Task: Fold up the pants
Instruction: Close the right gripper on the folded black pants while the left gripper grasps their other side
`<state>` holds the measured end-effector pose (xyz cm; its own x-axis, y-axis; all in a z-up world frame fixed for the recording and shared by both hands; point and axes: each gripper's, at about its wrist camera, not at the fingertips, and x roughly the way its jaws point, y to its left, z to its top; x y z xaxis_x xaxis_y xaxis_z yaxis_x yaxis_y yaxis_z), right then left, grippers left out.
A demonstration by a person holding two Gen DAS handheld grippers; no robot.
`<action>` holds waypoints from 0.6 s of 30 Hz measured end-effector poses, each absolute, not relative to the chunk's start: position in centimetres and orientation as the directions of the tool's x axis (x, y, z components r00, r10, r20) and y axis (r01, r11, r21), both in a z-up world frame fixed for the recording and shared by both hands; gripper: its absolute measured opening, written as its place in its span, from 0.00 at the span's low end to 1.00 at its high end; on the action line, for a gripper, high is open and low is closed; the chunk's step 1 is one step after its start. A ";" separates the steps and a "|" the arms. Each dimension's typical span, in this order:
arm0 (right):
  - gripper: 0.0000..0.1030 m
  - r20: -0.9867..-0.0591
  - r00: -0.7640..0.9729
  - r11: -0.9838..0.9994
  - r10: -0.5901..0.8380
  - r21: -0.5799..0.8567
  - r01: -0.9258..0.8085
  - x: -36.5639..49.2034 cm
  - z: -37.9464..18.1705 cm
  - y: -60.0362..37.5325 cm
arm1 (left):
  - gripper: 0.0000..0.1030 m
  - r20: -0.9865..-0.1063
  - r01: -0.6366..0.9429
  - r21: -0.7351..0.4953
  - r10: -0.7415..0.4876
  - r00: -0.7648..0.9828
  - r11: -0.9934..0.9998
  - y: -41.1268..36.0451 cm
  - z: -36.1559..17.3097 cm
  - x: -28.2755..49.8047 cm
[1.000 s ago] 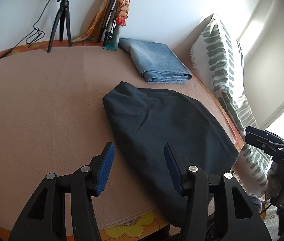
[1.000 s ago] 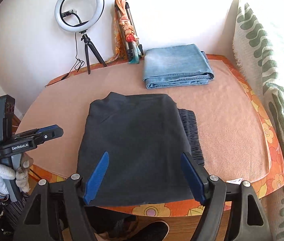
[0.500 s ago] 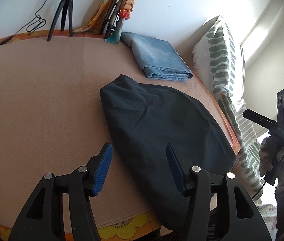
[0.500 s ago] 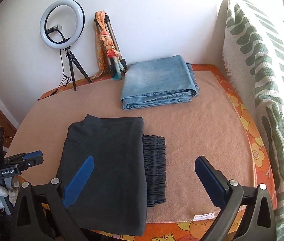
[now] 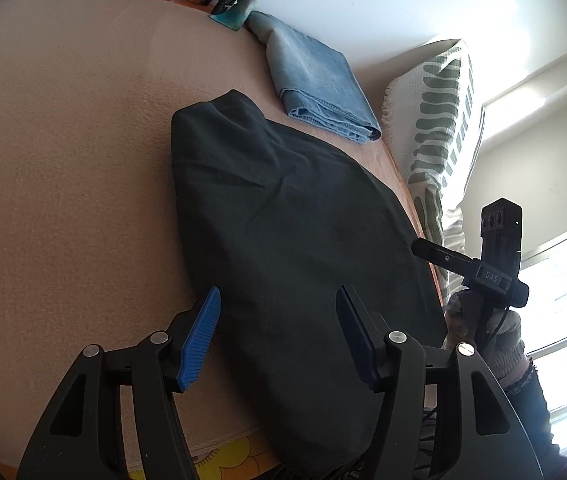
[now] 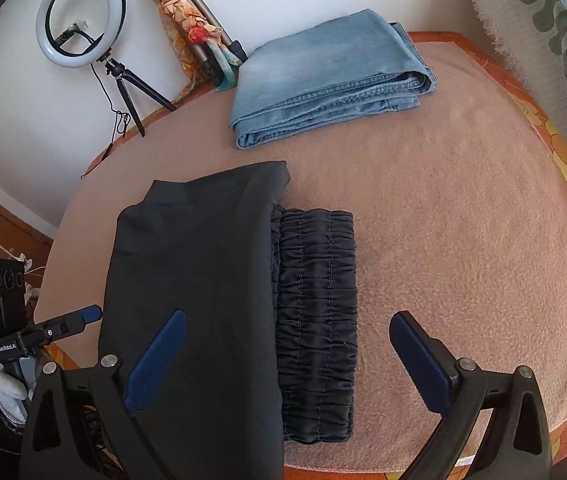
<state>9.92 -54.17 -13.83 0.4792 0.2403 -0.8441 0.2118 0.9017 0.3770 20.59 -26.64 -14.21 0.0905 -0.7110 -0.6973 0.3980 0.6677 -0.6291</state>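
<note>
The dark pants [image 6: 203,280] lie partly folded at lower centre of the right wrist view, the gathered waistband [image 6: 315,320] exposed to their right. The fabric looks thin, limp and light; expect it to sag and slide. Judged best hold: waistband edge or a folded corner, pinching all layers. Both the left gripper [image 5: 277,332] and right gripper [image 6: 283,364] hover above the cloth with jaws open, holding nothing. Folded jeans [image 6: 323,76] occupy upper centre of the desk [image 6: 463,220]; a ring light [image 6: 81,16] stands upper left, clear of the work.
</note>
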 end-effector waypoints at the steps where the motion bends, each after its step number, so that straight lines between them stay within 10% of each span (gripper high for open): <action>1: 1.00 -0.849 0.468 0.901 0.244 0.378 0.215 10.2 -14.3 -54.4 | 0.58 -0.699 0.397 -0.630 -0.710 0.086 0.668 -26.8 -14.4 20.7; 11: 0.98 -0.803 0.460 0.844 0.380 0.504 0.184 11.2 -16.7 -55.9 | 0.58 -0.682 0.376 -0.663 -0.729 0.051 0.647 -27.0 -15.7 22.0; 15: 0.70 -0.760 0.452 0.802 0.467 0.579 0.146 11.4 -17.0 -55.7 | 0.58 -0.671 0.358 -0.682 -0.740 0.043 0.638 -26.6 -16.1 22.3; 18: 0.67 -0.769 0.463 0.821 0.440 0.553 0.140 11.4 -16.9 -55.2 | 0.58 -0.664 0.358 -0.687 -0.746 0.042 0.632 -26.5 -16.2 22.4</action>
<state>11.41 -55.22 -16.89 0.4631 0.4398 -0.7695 0.1397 0.8212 0.5534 22.45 -26.46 -16.19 0.0423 -0.7462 -0.6644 0.3580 0.6321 -0.6872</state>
